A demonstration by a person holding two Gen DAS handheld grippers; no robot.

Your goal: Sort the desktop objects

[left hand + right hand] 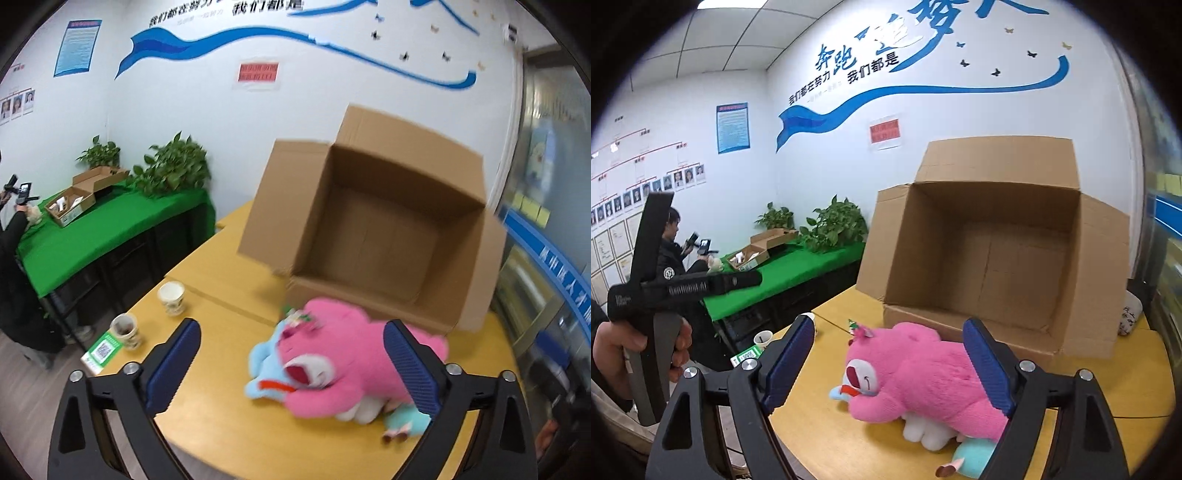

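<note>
Black hand-held gripper [291, 365] frames; ribbed blue pads [173, 365]; silver screws [132, 367].

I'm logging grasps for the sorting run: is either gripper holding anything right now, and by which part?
Nothing is held. The left gripper and right gripper are both open, hovering over the pink plush toy on the table, pads not closed on it.

The pink toy [923, 373] is fluffy plush cloth. The box [993, 258] is matt brown cardboard. The table [229, 291] looks like smooth yellow wood laminate. Finger pads [988, 365] are ribbed blue rubber on matt black plastic arms with shiny metal bolts.
</note>
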